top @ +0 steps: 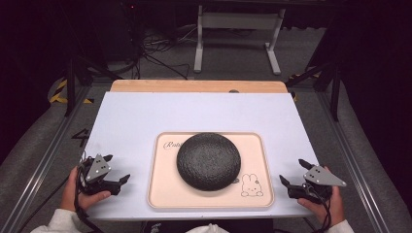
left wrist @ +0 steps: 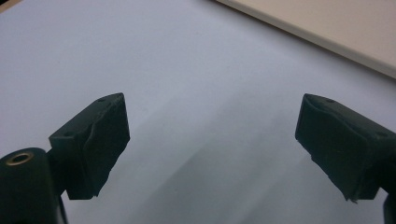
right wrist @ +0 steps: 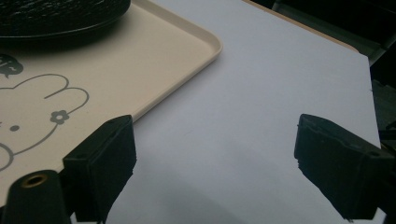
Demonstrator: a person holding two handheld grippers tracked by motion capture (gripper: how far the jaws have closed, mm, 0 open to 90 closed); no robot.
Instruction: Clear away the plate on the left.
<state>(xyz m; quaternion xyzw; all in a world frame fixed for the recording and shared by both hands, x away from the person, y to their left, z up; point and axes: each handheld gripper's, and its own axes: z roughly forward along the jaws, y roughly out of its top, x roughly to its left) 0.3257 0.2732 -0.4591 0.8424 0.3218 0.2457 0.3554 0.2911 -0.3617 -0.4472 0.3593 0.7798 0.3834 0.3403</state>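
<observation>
A black, rough-textured dome (top: 209, 160) rests upside down on a cream tray (top: 165, 191) printed with a rabbit drawing (top: 251, 186). My left gripper (top: 116, 168) lies low at the table's front left, beside the tray's left edge, open with nothing between its jaws. In the left gripper view its own gripper (left wrist: 212, 140) hovers over bare white table, the tray's edge (left wrist: 327, 32) at top right. My right gripper (top: 291, 172) sits at the front right, open and empty. In the right gripper view that gripper (right wrist: 215, 163) is by the tray corner (right wrist: 210, 46), with the dome's rim (right wrist: 60, 18) at top left.
The tray sits on a white tabletop (top: 194, 111) with a wooden strip (top: 194, 86) along its far edge. Beyond it stand a white metal frame (top: 238, 29) and cables on a grey floor. Metal rails (top: 359, 179) run along both sides.
</observation>
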